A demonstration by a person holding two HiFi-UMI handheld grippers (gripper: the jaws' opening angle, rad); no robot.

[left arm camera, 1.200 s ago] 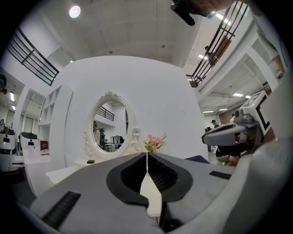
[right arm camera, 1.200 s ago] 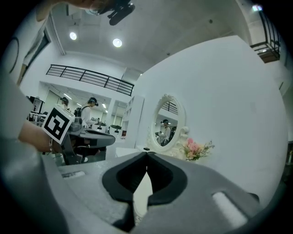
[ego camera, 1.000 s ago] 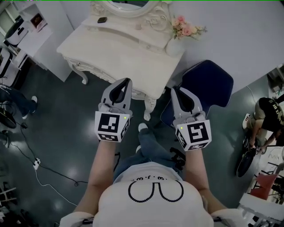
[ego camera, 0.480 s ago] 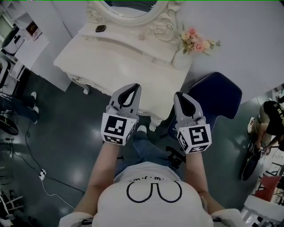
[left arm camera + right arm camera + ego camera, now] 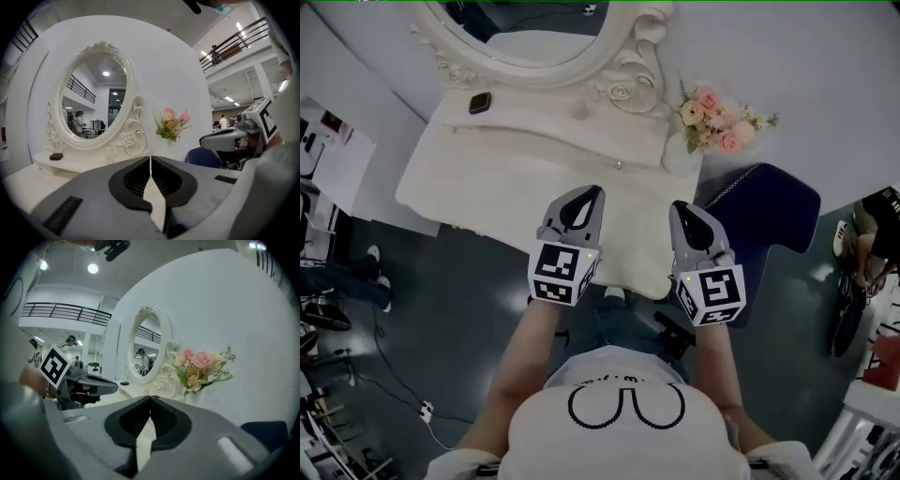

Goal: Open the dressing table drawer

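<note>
The white dressing table (image 5: pixel 506 178) stands in front of me, with an oval mirror (image 5: pixel 534 37) at its back. A small knob (image 5: pixel 619 165) shows on the front of the raised back shelf; the table's own front face is hidden under its top. My left gripper (image 5: pixel 587 196) hovers over the table's near edge, shut and empty. My right gripper (image 5: pixel 682 210) is level with it over the near right corner, also shut with nothing in it. In the left gripper view the closed jaw tips (image 5: pixel 150 159) point at the mirror (image 5: pixel 93 108). The right gripper (image 5: pixel 150 398) faces the flowers (image 5: pixel 201 364).
A vase of pink flowers (image 5: pixel 712 127) stands at the table's back right. A dark blue chair (image 5: pixel 769 216) sits just right of the table, beside my right gripper. A small black object (image 5: pixel 479 102) lies on the back shelf. A person (image 5: pixel 872 234) is at far right.
Both grippers have moved forward and a little down, from in front of the table to over its near edge. The table now fills more of the head view. Jaws stayed shut.
</note>
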